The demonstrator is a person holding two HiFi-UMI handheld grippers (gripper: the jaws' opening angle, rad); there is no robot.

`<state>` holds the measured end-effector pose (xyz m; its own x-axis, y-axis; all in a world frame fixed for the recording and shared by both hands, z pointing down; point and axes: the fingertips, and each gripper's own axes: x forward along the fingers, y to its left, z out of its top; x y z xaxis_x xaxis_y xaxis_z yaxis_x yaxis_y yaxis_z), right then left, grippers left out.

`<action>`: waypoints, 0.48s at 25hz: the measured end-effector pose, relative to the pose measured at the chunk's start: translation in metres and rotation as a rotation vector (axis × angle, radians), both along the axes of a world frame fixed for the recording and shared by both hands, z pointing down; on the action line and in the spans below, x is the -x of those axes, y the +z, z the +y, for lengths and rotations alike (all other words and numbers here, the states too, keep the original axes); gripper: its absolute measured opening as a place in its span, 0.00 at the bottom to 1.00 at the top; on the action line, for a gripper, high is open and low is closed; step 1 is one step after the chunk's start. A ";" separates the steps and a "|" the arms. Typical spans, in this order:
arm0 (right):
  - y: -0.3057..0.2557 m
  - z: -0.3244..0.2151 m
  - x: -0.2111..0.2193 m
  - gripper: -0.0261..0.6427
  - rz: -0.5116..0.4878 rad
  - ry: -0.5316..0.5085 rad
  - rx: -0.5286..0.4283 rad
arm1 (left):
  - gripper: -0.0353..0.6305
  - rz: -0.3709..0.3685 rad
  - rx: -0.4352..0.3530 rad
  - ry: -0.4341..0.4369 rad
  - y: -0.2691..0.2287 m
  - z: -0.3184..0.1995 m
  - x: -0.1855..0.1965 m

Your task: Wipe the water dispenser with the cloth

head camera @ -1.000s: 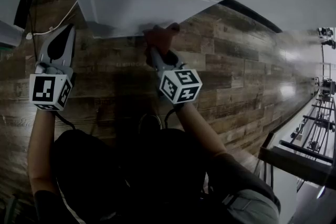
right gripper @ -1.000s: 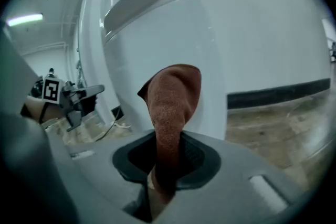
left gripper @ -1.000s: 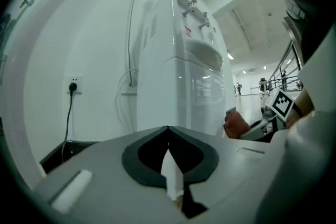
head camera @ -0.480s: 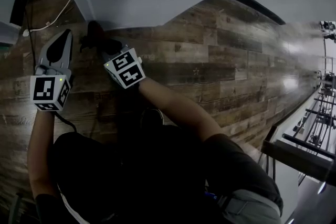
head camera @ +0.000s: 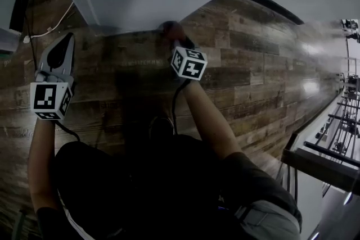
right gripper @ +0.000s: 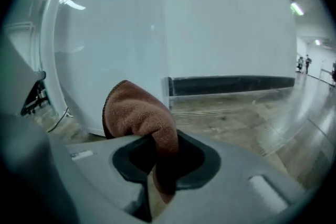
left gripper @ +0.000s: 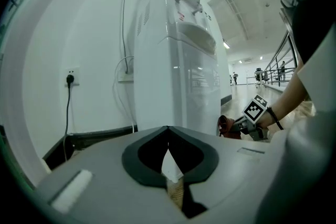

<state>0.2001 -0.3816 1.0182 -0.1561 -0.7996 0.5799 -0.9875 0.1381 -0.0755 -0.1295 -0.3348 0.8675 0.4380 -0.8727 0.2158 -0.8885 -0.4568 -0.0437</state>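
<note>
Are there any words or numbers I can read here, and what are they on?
No text can be read anywhere.
Left marker cube and right marker cube: black-and-white square patterns, no letters.
Small label on the right gripper: too blurred to read.
Water dispenser: no print shows.

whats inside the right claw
A bunched reddish-brown fleecy cloth, clamped in the right claw. Its lower end disappears inside the claw, so how much is held can't be seen.
</note>
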 end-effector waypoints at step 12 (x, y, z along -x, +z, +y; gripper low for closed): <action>-0.012 0.069 0.099 0.14 -0.144 -0.310 0.044 | 0.08 0.032 0.026 -0.046 0.010 -0.003 0.014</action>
